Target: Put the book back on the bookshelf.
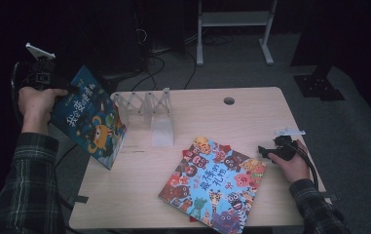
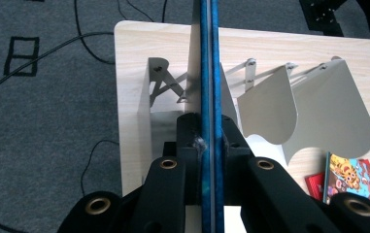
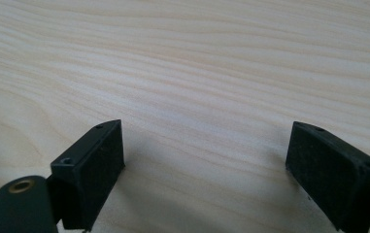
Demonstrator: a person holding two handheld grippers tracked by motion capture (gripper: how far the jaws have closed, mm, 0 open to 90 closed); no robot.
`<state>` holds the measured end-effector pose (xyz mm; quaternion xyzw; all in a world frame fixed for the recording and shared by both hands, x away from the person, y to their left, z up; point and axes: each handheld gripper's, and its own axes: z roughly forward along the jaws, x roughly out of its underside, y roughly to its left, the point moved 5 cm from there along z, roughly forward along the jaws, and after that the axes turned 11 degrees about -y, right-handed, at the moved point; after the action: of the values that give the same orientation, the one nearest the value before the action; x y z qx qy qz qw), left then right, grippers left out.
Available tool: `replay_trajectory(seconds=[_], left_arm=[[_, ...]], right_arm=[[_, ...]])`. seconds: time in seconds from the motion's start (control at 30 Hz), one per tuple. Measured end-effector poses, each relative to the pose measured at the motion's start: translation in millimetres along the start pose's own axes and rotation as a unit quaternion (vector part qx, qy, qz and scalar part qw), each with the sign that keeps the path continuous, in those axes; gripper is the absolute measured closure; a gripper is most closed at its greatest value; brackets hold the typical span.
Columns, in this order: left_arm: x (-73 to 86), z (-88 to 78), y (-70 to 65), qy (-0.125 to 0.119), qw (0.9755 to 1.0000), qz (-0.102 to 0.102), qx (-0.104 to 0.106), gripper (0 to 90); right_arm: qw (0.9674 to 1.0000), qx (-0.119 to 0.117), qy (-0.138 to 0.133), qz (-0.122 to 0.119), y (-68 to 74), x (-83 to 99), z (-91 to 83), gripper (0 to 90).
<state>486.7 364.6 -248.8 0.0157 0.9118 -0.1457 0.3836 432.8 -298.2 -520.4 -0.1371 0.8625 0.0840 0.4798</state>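
Clamped in the left gripper [image 2: 210, 145], a blue book [image 1: 89, 117] nears the rack [image 1: 146, 109], unshelved; right gripper [image 3: 204, 170] rests open beside another book [image 1: 213, 183].

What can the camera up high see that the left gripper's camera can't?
The high view alone shows the person's hands, the dark book's cover, and the right gripper resting open on the table. The left gripper view alone shows the left gripper pinching that book's thin edge. Both show the white folding rack and the colourful book lying flat.
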Motion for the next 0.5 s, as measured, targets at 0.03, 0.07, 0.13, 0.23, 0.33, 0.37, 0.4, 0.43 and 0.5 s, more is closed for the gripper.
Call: replay_trajectory(seconds=[0.03, 0.07, 0.13, 0.23, 0.33, 0.37, 0.4, 0.43, 0.5], left_arm=[[-0.9, 1.2, 0.8, 0.000, 1.0000, -0.001, -0.003, 82.2], [-1.9, 2.9, 1.4, 0.001, 1.0000, -0.004, -0.005, 82.2], [-3.6, 4.8, 2.5, 0.003, 0.9999, -0.008, -0.008, 82.3], [-7.0, 6.8, 3.6, -0.004, 0.9998, -0.010, -0.014, 82.3], [-8.6, 8.9, 3.0, -0.001, 0.9999, -0.004, -0.013, 82.1], [-9.1, 9.7, 2.1, -0.001, 0.9999, -0.004, -0.012, 82.1], [-9.4, 9.9, 2.0, 0.000, 0.9999, 0.001, -0.012, 81.9], [-9.8, 10.0, 1.6, -0.002, 0.9999, 0.002, -0.013, 81.8], [-10.6, 9.0, 1.0, -0.008, 0.9999, 0.006, -0.010, 79.9]], right_arm=[[1.0000, 0.000, 0.000, 0.000, 0.0, 0.0, 0.0, 12.5], [1.0000, 0.000, 0.000, 0.000, 0.0, 0.0, 0.0, 12.5], [1.0000, 0.000, 0.000, -0.001, 0.0, 0.1, 0.0, 12.5], [1.0000, 0.000, 0.000, 0.000, 0.0, 0.0, 0.0, 12.5], [1.0000, 0.000, 0.000, 0.000, 0.1, 0.0, 0.0, 12.5], [1.0000, 0.000, 0.000, 0.000, 0.1, 0.0, 0.0, 12.5], [1.0000, 0.000, 0.000, 0.000, 0.1, 0.0, 0.0, 12.5], [1.0000, 0.000, 0.000, 0.000, 0.1, 0.0, 0.0, 12.5], [1.0000, -0.001, 0.000, -0.001, 0.2, 0.1, -0.1, 12.5]])
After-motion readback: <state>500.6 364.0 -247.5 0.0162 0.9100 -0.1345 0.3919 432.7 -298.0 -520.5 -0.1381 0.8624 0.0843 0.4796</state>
